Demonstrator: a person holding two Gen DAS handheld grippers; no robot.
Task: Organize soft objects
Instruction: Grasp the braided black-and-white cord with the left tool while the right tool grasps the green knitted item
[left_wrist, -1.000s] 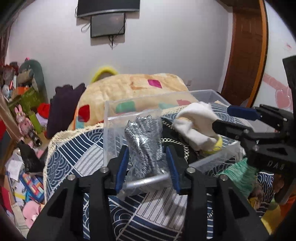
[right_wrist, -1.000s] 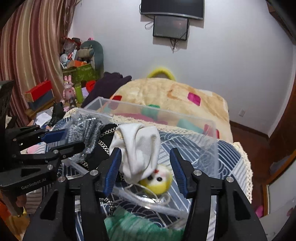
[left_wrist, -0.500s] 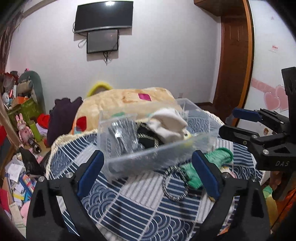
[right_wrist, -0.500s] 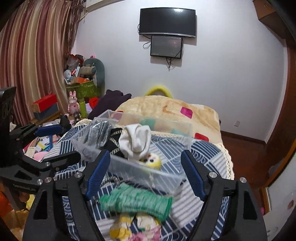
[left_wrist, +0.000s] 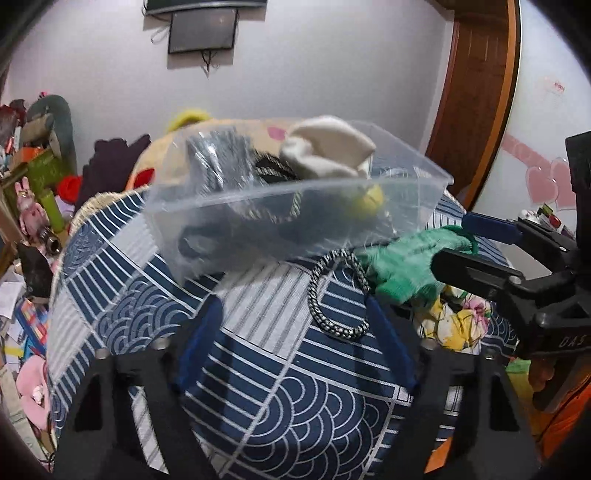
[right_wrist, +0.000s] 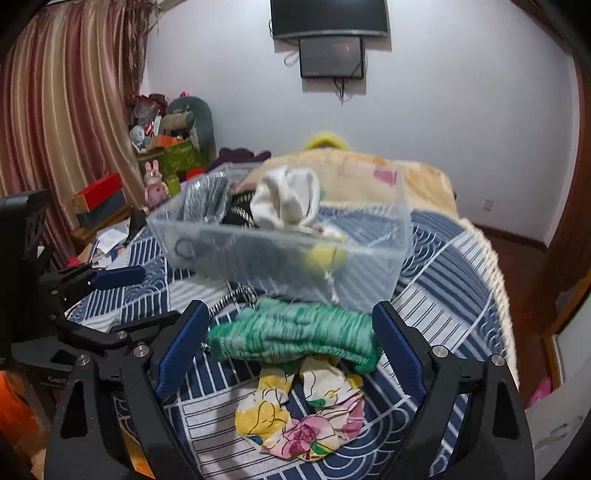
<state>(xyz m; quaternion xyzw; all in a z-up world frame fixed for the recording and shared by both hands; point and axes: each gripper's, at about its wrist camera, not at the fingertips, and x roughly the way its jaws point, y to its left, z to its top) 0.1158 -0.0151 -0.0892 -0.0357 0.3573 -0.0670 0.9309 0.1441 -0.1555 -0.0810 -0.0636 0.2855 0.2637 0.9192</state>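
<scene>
left wrist view: the left gripper (left_wrist: 295, 332) fills the bottom of the frame, its blue-padded fingers (left_wrist: 199, 339) spread wide apart and holding nothing. they hover over a round counter covered by a navy and white cloth with wave and stripe patterns (left_wrist: 258, 387). a clear plastic storage box (left_wrist: 295, 214) sits on the cloth beyond the fingers. inside it lie a crinkled silver-grey fabric bundle (left_wrist: 214, 158) on the left, a cream-white rolled sock (left_wrist: 328, 151) on top toward the right, a black and white braided cord (left_wrist: 273, 170) between them, and a small yellow soft ball (left_wrist: 371, 195) low against the near wall. on the cloth just in front of the box rests a black and white braided loop (left_wrist: 340, 295), and touching its right side is a green knitted soft item (left_wrist: 410, 262). a yellow and pink floral cloth (left_wrist: 454, 325) lies just below the green item. the right gripper (left_wrist: 480, 243) enters from the right edge, its fingers apart above the green item. right wrist view: the right gripper (right_wrist: 291, 354) has its blue-padded fingers (right_wrist: 181, 347) wide apart on either side of the green knitted soft item (right_wrist: 295, 332), not gripping it. the floral cloth (right_wrist: 299, 417) lies just nearer, touching the green item. the clear box (right_wrist: 280, 251) stands behind, with the white sock (right_wrist: 288, 199) at its top and the yellow ball (right_wrist: 321, 258) showing through its near wall. the left gripper (right_wrist: 122, 295) reaches in from the left with fingers apart. a bed with a beige blanket (right_wrist: 406, 181) lies beyond the counter.
</scene>
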